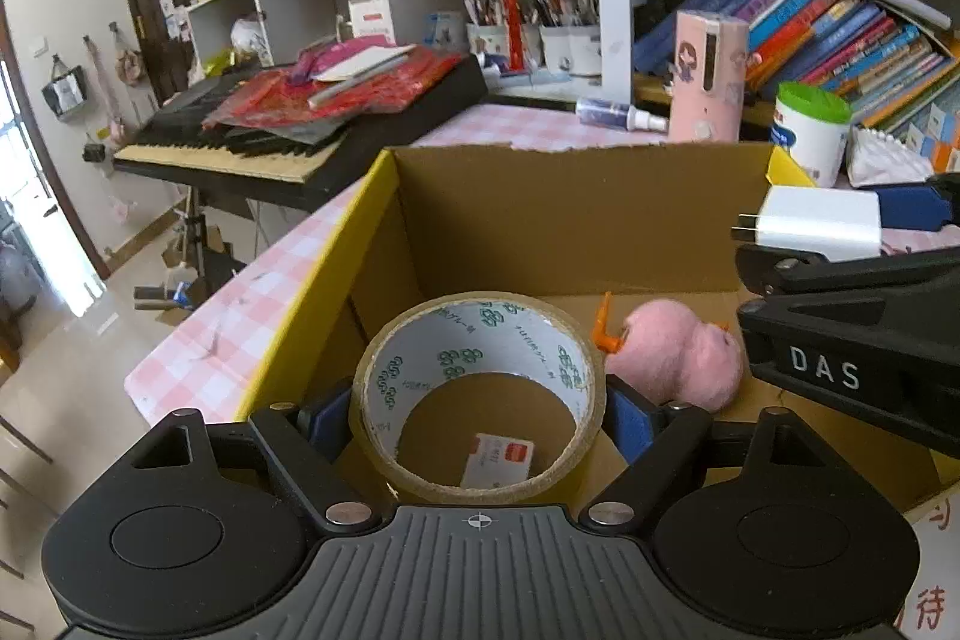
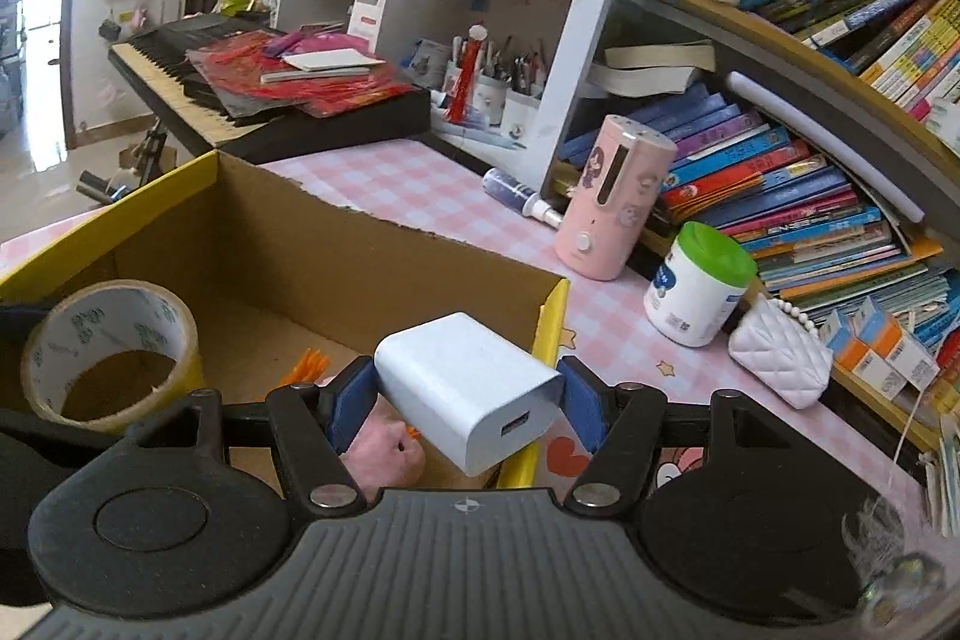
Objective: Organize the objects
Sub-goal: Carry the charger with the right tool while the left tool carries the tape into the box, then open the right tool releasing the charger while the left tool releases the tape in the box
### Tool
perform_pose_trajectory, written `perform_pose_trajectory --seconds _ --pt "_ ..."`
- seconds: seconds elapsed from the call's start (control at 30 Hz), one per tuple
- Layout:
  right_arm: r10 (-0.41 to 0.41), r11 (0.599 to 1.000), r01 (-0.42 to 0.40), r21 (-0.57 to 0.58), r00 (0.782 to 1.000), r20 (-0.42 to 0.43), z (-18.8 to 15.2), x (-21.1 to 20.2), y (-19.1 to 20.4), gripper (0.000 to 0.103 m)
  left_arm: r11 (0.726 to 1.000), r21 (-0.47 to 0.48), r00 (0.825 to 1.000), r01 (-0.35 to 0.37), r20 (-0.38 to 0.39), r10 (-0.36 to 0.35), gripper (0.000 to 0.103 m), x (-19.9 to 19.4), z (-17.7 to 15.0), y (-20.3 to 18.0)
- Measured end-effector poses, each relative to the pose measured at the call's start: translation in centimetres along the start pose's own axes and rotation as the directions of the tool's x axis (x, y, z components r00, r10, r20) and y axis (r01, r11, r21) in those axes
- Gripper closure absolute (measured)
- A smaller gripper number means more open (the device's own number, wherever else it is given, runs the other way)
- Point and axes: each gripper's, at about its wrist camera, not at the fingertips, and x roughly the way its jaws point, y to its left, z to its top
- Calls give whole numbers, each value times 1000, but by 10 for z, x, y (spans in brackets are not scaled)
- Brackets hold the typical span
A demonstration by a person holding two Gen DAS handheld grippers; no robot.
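The tape roll (image 1: pixel 480 394) and the charger (image 2: pixel 468 388), at its three o'clock, are each clamped by the left gripper (image 1: pixel 480 421) and right gripper (image 2: pixel 459 400) above the cardboard box (image 1: pixel 570 226), apparently for dropping inside.

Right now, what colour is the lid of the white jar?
Green lid, clearest in the right wrist view.
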Motion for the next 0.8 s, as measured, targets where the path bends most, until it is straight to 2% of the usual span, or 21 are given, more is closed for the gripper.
perform_pose_trajectory --seconds 0.27,0.3,0.33,0.37,0.57,0.8 --pt "9 998 -9 -70 1000 -11 2 7 5 41 999 34 1000 -13 3 13 17 1 0 -5" --pt "11 996 -12 -87 1000 -8 2 7 6 55 999 37 1000 -14 4 13 16 1 0 -6" --pt "21 994 -21 -105 1000 -6 2 8 7 62 999 39 1000 -13 3 13 16 2 0 -7" --pt "36 993 -38 -112 999 -21 2 10 8 64 999 41 1000 -12 4 12 16 1 0 -8" --pt "57 995 -63 -74 996 -71 -3 16 6 64 999 45 1000 -10 14 9 15 -1 1 -8" --pt "28 999 -28 20 1000 5 2 -2 -5 63 1000 13 997 -9 71 8 15 -16 4 -4"
